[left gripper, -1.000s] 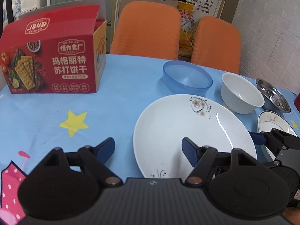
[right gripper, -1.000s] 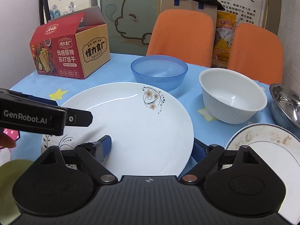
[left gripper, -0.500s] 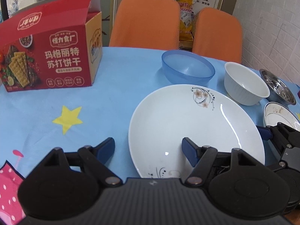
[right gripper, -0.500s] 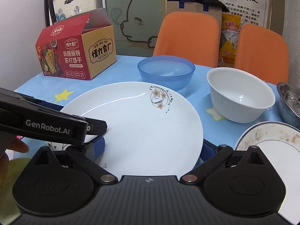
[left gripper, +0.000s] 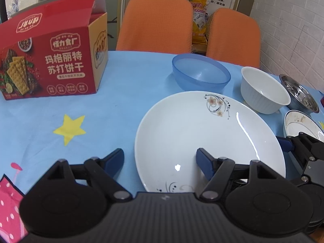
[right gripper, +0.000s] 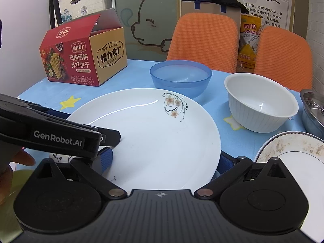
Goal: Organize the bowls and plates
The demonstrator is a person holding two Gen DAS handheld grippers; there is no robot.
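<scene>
A large white plate with a flower print (left gripper: 202, 133) (right gripper: 154, 137) lies on the blue tablecloth. My left gripper (left gripper: 160, 160) is open, its left finger over the cloth and its right finger over the plate's near rim. My right gripper (right gripper: 164, 160) is open and straddles the plate's near right part. Behind the plate stand a blue plastic bowl (left gripper: 200, 75) (right gripper: 180, 77) and a white ribbed bowl (left gripper: 263, 91) (right gripper: 259, 103). A small patterned plate (left gripper: 301, 123) (right gripper: 291, 154) and a steel bowl (left gripper: 297, 93) (right gripper: 311, 109) sit at the right.
A red cracker box (left gripper: 50, 60) (right gripper: 83, 56) stands open at the back left. Two orange chairs (left gripper: 156, 24) (right gripper: 202, 38) stand behind the table. The left gripper's body (right gripper: 50, 133) crosses the left of the right wrist view.
Both grippers have risen and drawn back a little, so the plate and bowls sit lower in view. Both stay open. The dishes have not moved.
</scene>
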